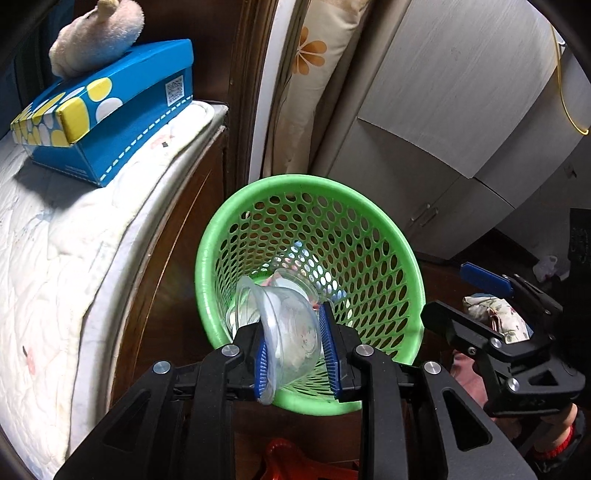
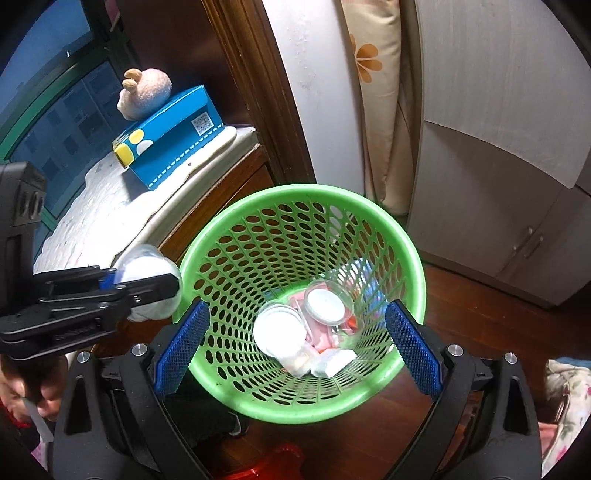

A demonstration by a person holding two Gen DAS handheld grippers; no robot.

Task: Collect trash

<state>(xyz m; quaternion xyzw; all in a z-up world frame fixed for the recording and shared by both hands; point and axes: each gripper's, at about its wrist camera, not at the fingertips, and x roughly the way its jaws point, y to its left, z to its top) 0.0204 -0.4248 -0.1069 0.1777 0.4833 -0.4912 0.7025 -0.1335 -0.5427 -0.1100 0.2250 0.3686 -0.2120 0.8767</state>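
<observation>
Only a QR code on the blue box (image 1: 110, 107); left gripper (image 1: 295, 354) jaws clamp a clear cup (image 1: 288, 332), right gripper (image 2: 295, 347) jaws apart.

Beside the green perforated plastic wastebasket (image 2: 406, 236) on glossy dark wood flooring (image 2: 461, 295): a clear, smooth plastic cup (image 1: 291, 332), a glossy cardboard tissue box (image 1: 110, 110), a fuzzy plush toy (image 1: 99, 33), a quilted cloth mattress (image 1: 55, 258).
</observation>
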